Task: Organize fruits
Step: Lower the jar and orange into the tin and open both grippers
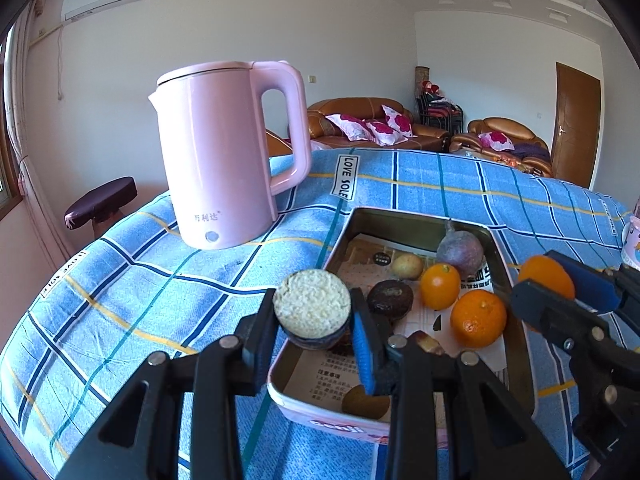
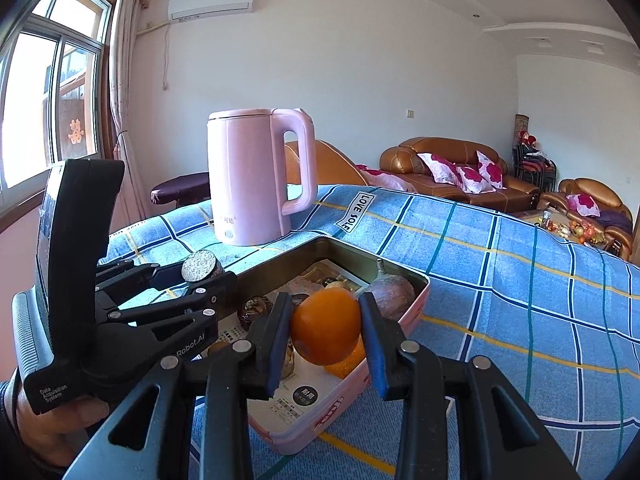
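A metal tray (image 1: 400, 216) with pink outer walls sits on the blue checked cloth (image 1: 140, 288). In it lie two oranges (image 1: 439, 286) (image 1: 478, 318), a purple passion fruit (image 1: 460, 252), a small yellowish fruit (image 1: 407, 266) and a dark halved fruit (image 1: 390, 298). My left gripper (image 1: 314, 312) is shut on another halved dark fruit (image 1: 312, 304), white cut face towards the camera, above the tray's near left corner. My right gripper (image 2: 325, 320) is shut on an orange (image 2: 325, 332) over the tray (image 2: 352, 246). The left gripper (image 2: 204, 270) shows in the right wrist view too.
A tall pink kettle (image 1: 224, 152) stands on the cloth just left of and behind the tray. A patterned cup (image 1: 632, 240) is at the right edge. A padded stool (image 1: 100, 200) and brown sofas (image 1: 360, 120) lie beyond the table. A person's hand (image 2: 52, 424) holds the left gripper's handle.
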Demonstrator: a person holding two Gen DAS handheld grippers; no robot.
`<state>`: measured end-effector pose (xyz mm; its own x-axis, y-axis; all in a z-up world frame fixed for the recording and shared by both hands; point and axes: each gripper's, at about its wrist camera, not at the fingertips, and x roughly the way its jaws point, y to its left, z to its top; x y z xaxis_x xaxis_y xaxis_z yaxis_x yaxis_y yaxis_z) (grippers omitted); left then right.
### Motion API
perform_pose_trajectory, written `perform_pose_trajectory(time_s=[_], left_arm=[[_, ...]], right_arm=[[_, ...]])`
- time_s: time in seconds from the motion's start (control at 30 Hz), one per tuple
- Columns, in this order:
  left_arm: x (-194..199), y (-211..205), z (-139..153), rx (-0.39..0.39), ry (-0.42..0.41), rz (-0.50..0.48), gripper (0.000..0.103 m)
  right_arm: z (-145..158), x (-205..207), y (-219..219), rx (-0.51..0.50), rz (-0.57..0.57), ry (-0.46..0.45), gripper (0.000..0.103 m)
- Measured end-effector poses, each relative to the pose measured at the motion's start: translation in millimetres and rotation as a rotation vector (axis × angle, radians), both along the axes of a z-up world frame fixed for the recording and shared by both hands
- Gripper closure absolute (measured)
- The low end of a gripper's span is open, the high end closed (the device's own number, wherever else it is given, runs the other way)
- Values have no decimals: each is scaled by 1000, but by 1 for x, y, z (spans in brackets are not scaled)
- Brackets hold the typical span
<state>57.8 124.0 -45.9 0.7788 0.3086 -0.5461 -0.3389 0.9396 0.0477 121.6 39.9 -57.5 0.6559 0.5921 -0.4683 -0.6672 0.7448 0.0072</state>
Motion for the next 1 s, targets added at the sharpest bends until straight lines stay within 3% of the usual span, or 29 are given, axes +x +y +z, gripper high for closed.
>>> perform_pose_trajectory(time_s=[0.5, 0.63, 0.7, 0.77, 1.0], left_arm=[[8, -2, -7, 14, 80, -23, 62], [8, -1, -7, 16, 84, -12, 41], [7, 1, -7, 9, 75, -7, 40], [6, 2, -7, -2, 76, -8, 38], [-3, 4, 1, -21, 22, -4, 32]], right_arm=[[-23, 19, 20, -95, 11, 120, 67], [-25, 21, 21, -101, 8, 134, 66], [-24, 21, 19, -94, 7, 134, 53], [-24, 21, 18, -86, 0, 133, 47], [-18, 14, 8, -57, -54, 83, 37]])
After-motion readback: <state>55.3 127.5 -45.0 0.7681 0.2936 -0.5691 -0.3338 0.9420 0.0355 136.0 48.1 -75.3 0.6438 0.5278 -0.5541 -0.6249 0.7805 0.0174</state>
